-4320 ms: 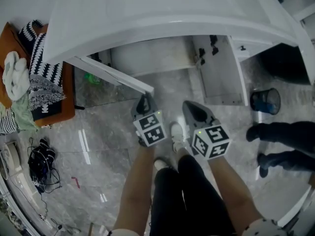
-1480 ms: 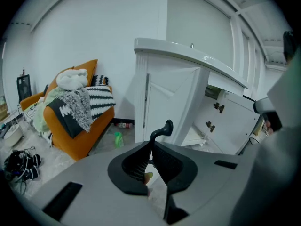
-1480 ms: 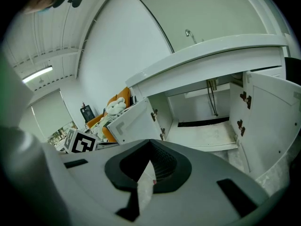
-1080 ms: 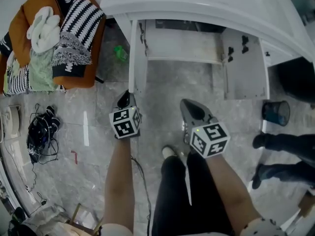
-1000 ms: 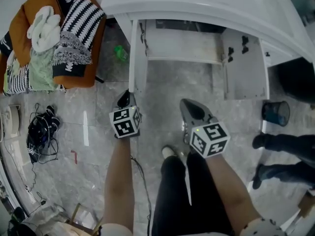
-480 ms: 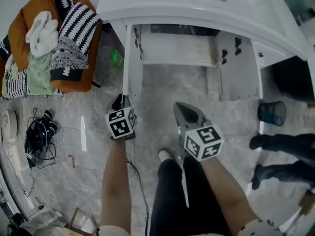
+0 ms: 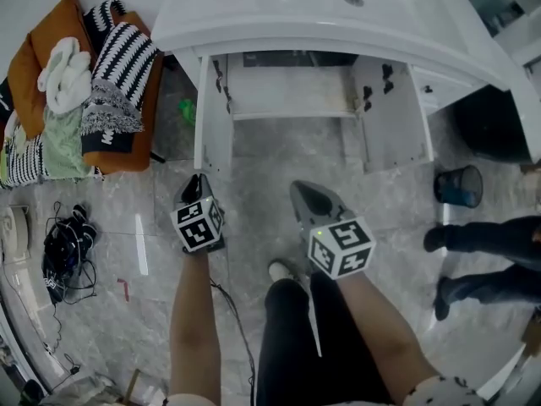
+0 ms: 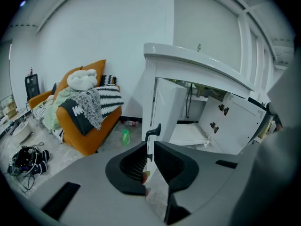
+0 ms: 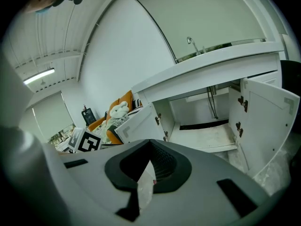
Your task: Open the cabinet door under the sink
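Both doors of the cabinet under the white sink top (image 7: 279, 15) already stand open. The left door (image 7: 210, 121) is swung out edge-on at 11 o'clock and the right door (image 7: 390, 112) is folded back at 1 o'clock. That looks like the job all but done, with letting go the step in hand.

The left gripper (image 8: 149, 149) sits right at the left door's free edge. Its jaws are a narrow way apart, and the slim black handle (image 8: 153, 131) stands in line with the gap, with no pad seen pressing on it. The right gripper (image 9: 150, 149) hangs back at 1 o'clock with its jaws together and nothing between them.

To finish cleanly, the left gripper wants to draw straight back along its own line. The gap should stay wide enough that neither dark ribbed pad hooks the curved handle and drags the door round. The right gripper need only stay clear.

The doors are flat, smooth, white-painted panels, and small black hinges (image 7: 368, 100) show on the right one's inner face. The cabinet's base shelf (image 7: 292, 96) looks pale and scuffed. The floor (image 7: 279, 155) is glossy grey marble-look tile, likely slippery underfoot. At 10 o'clock an orange armchair (image 7: 127, 146) is heaped with knitted throws.
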Demonstrator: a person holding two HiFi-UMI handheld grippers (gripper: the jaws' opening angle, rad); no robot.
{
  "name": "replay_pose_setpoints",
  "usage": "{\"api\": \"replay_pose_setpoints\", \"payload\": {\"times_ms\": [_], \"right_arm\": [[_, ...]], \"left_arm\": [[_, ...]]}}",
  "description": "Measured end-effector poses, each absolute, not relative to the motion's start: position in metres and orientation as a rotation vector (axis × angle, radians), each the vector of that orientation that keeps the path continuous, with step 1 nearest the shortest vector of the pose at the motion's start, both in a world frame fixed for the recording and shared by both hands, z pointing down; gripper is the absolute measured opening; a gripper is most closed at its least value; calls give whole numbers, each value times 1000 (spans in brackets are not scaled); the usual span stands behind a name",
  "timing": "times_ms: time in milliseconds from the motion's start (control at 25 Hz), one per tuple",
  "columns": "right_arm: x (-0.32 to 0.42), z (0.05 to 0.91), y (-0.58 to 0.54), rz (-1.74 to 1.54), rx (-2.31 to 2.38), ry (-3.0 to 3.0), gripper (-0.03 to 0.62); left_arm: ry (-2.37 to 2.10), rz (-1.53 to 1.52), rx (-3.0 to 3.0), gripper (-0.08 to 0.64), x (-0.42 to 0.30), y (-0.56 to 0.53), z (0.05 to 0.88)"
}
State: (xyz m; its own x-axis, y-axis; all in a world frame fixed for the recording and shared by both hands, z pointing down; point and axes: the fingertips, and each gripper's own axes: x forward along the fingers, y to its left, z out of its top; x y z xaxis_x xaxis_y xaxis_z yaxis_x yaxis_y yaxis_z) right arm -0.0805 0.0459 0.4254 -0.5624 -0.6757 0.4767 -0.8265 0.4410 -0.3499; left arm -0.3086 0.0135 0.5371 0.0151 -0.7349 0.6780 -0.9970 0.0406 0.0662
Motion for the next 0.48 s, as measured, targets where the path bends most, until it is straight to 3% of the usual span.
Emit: {"api": "replay_pose_setpoints", "payload": {"times_ms": [480], "right_arm": [[-57, 400, 68, 820, 1351, -2391, 8]], "left_arm": [[-1723, 588, 1796, 18, -262, 47, 487]]}}
